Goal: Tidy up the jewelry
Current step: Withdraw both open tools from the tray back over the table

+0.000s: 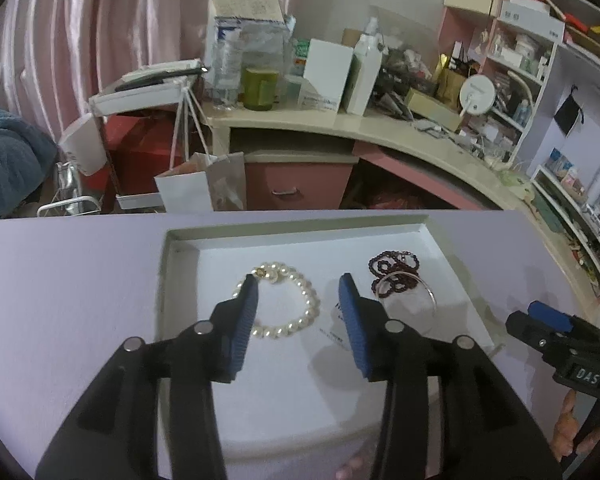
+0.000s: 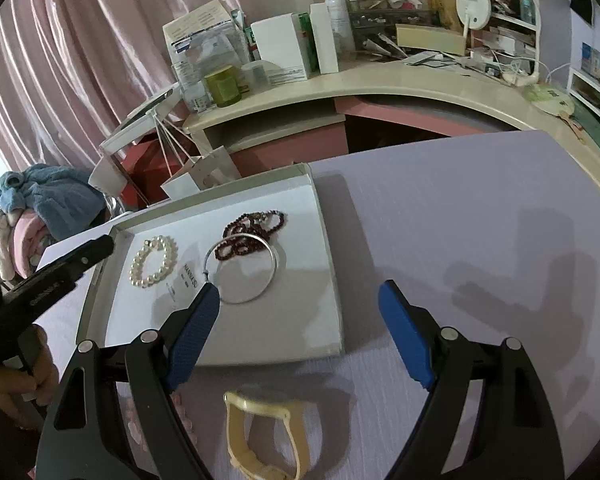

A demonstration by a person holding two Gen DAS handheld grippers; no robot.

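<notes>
A white shallow box (image 1: 180,248) (image 2: 324,240) lies on the lilac table. In it lie a pearl bracelet (image 1: 300,320) (image 2: 154,264), dark red beads (image 1: 396,268) (image 2: 252,228) and a silver bangle (image 1: 430,292) (image 2: 242,272) that overlaps the beads. My left gripper (image 1: 298,286) is open and empty above the pearl bracelet. My right gripper (image 2: 300,292) is open and empty over the box's near right corner. A cream watch (image 2: 264,436) lies on the table in front of the box, below the right gripper.
A cluttered cream and pink desk (image 1: 340,124) (image 2: 340,80) stands behind the table, with shelves (image 1: 572,200) at the right. Pink curtains (image 1: 80,32) hang at the left. A small printed card (image 2: 190,276) lies in the box.
</notes>
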